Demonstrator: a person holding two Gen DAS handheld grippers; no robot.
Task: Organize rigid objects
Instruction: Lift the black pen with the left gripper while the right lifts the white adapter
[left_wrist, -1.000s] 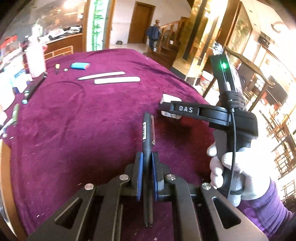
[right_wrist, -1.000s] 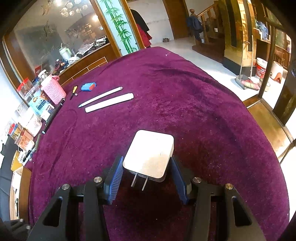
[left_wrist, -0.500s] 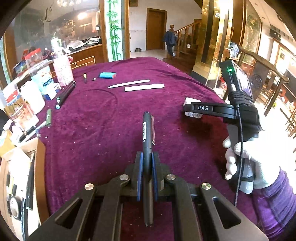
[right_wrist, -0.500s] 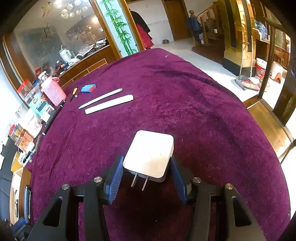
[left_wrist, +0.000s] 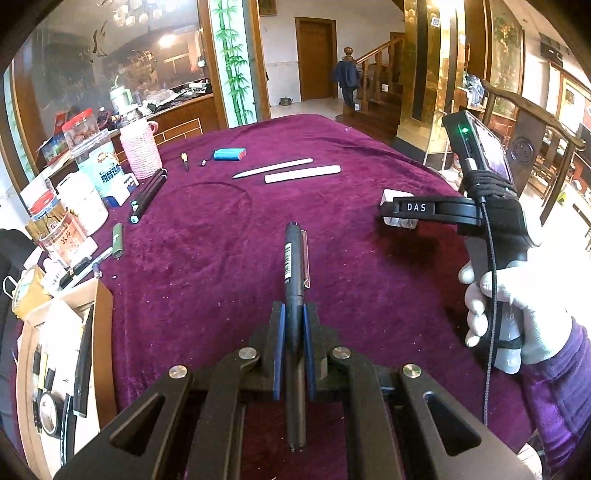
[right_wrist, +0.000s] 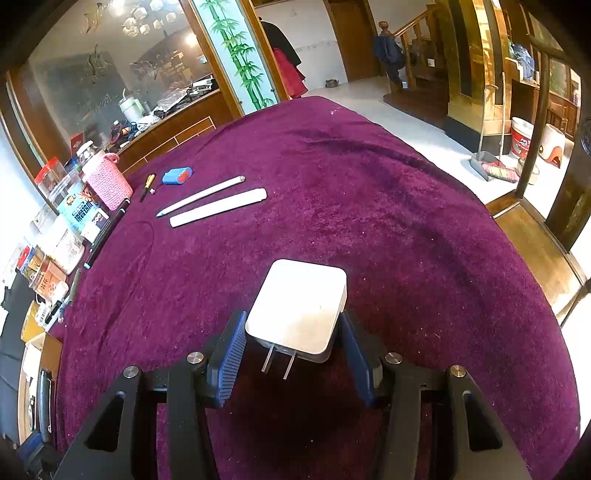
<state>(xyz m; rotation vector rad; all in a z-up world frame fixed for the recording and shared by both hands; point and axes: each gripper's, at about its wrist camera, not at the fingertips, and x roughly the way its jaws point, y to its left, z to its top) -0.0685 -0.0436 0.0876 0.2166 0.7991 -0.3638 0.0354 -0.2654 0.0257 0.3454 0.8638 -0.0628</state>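
left wrist view: left gripper (left_wrist: 294, 332) clamps black pen (left_wrist: 294, 258) above purple desk (left_wrist: 221, 240). right gripper (right_wrist: 291, 343) pinches white charger (right_wrist: 299, 306), prongs facing camera.

Black pen (left_wrist: 294, 266), barcode label and clip along its barrel, clamped lengthwise between the blue pads (left_wrist: 279, 347) of the left gripper (left_wrist: 294, 332), tip pointing forward above the purple cloth. White square charger (right_wrist: 299, 304), rounded corners, two metal prongs facing the camera, held between the blue pads (right_wrist: 231, 354) of the right gripper (right_wrist: 295, 350), tilted slightly.
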